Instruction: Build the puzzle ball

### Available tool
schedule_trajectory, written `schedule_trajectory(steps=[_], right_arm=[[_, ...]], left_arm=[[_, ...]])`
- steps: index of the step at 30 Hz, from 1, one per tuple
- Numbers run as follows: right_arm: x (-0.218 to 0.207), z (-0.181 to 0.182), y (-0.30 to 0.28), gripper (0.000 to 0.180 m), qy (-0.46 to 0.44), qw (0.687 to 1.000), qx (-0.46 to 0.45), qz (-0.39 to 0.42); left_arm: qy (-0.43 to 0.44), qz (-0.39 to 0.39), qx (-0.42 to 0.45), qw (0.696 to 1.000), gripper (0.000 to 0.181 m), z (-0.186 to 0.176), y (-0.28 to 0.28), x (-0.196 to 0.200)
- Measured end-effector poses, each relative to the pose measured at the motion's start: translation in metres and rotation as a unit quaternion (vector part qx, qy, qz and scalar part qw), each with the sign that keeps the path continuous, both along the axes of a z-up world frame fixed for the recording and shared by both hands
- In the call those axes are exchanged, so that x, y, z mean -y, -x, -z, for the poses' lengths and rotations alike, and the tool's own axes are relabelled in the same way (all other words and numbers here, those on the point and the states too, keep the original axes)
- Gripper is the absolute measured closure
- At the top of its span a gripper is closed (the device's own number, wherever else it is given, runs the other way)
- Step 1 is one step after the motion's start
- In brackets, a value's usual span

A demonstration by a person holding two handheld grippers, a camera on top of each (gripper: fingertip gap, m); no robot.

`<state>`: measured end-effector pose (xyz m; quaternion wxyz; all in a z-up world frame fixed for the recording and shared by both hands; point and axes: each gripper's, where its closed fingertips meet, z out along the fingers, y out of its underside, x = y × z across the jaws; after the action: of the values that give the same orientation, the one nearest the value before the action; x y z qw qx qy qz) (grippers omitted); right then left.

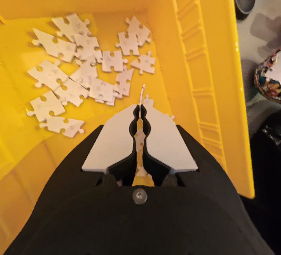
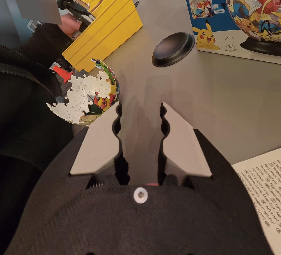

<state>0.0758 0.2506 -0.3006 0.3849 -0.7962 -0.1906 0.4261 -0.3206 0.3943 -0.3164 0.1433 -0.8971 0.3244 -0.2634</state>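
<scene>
My left gripper (image 1: 140,106) is inside the yellow bin (image 1: 212,80), shut on a thin puzzle piece (image 1: 142,94) held edge-on above the bin floor. Several white-backed loose pieces (image 1: 85,71) lie face down on the bin floor to its left. The partly built puzzle ball (image 2: 89,95) rests on the grey table (image 2: 212,95), its white inside showing; it also shows at the right edge of the left wrist view (image 1: 269,77). My right gripper (image 2: 140,104) is open and empty, just right of the ball, over the table.
A black round ball stand (image 2: 173,49) sits on the table behind my right gripper. The puzzle box (image 2: 234,8) stands at the back right. A printed leaflet (image 2: 261,186) lies at the right. The yellow bin (image 2: 106,28) stands behind the ball, with a person's hand (image 2: 68,25) at it.
</scene>
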Motion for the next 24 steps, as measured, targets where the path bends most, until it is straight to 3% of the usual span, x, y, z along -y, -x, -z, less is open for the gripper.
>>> schedule_trajectory(steps=[4, 6, 11, 16, 19, 24], right_arm=[[0.0, 0.0, 0.0, 0.13, 0.001, 1.0, 0.0, -0.002], [0.0, 0.0, 0.001, 0.13, 0.0, 1.0, 0.0, -0.002], [0.0, 0.001, 0.001, 0.13, 0.001, 1.0, 0.001, -0.002], [0.0, 0.0, 0.001, 0.13, 0.0, 1.0, 0.001, -0.002], [0.001, 0.0, 0.001, 0.13, -0.001, 1.0, -0.001, -0.003], [0.001, -0.001, 0.0, 0.13, -0.002, 1.0, -0.004, -0.003]], left_arm=[[0.06, 0.04, -0.037, 0.997, 0.176, 0.011, 0.018, 0.032], [0.053, 0.024, -0.055, 0.997, 0.158, 0.015, 0.026, 0.029], [-0.084, 0.016, -0.067, 0.994, 0.153, -0.006, 0.018, -0.007], [-0.183, 0.056, -0.204, 0.96, 0.148, 0.012, 0.027, -0.045], [-0.16, 0.057, -0.2, 0.965, 0.149, 0.029, 0.025, -0.048], [-0.162, 0.047, -0.17, 0.971, 0.168, 0.03, 0.021, -0.049]])
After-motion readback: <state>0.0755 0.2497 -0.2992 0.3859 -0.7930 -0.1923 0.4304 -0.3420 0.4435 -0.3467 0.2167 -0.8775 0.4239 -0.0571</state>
